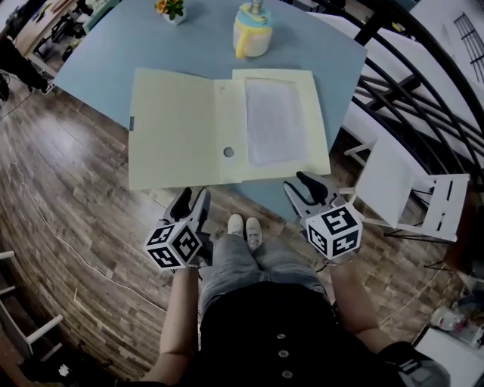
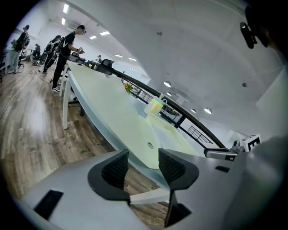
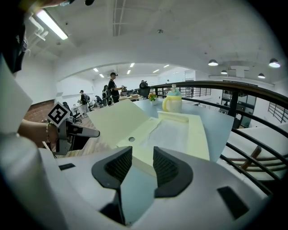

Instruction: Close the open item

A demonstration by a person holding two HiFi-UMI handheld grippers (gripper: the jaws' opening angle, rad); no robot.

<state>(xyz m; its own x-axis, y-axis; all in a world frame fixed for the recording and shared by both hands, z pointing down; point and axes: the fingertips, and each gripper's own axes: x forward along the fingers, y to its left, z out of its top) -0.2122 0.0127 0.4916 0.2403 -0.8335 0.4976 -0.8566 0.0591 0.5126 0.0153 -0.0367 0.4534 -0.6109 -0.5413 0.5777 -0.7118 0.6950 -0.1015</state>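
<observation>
A pale yellow file box [image 1: 178, 125] lies open on the blue-grey table [image 1: 106, 53], its lid spread flat to the left. Its tray on the right holds white paper [image 1: 271, 121], and a round hole [image 1: 228, 152] marks the spine. The box's near left corner hangs over the table edge. My left gripper [image 1: 189, 202] hovers just short of the lid's near edge, open and empty. My right gripper [image 1: 306, 185] is near the tray's front corner, also open and empty. The box [image 2: 135, 130] lies ahead of the jaws in the left gripper view, and the box [image 3: 173, 130] likewise in the right gripper view.
A yellow lidded jug [image 1: 252, 32] and a small potted plant [image 1: 171, 7] stand at the table's far side. A white chair [image 1: 408, 189] and a black railing [image 1: 423, 83] are on the right. Wooden floor [image 1: 68, 212] lies to the left, and people stand at distant desks [image 2: 67, 49].
</observation>
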